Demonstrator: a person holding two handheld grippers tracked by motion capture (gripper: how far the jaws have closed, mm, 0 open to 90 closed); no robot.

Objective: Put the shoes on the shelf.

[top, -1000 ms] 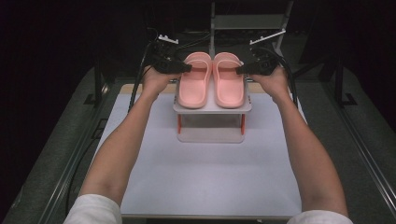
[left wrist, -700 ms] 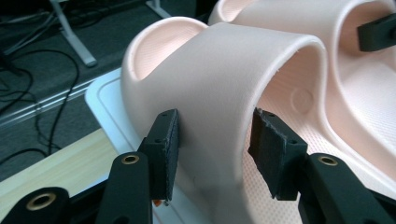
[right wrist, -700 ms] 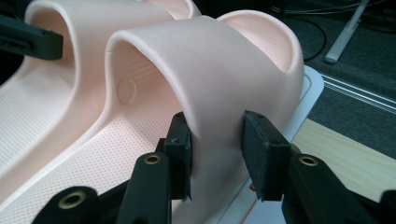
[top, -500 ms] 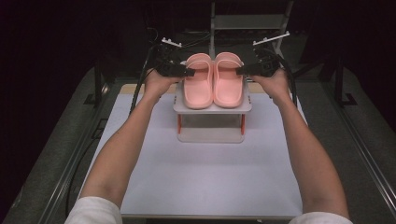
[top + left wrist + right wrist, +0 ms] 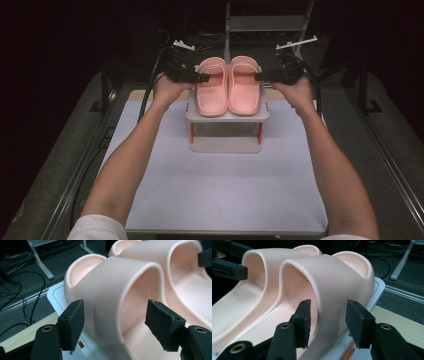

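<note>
Left gripper (image 5: pixel 204 78), jaws wide, straddles left slipper's (image 5: pixel 213 87) strap, contact unclear. Right gripper (image 5: pixel 258 77), jaws narrower, straddles right slipper's (image 5: pixel 243 86) strap. Both slippers on white stand (image 5: pixel 227 116), upper centre of frame.

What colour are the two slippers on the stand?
Pale salmon pink, both slippers, with a fine dotted texture on the footbeds; the right gripper view shows it best.
</note>
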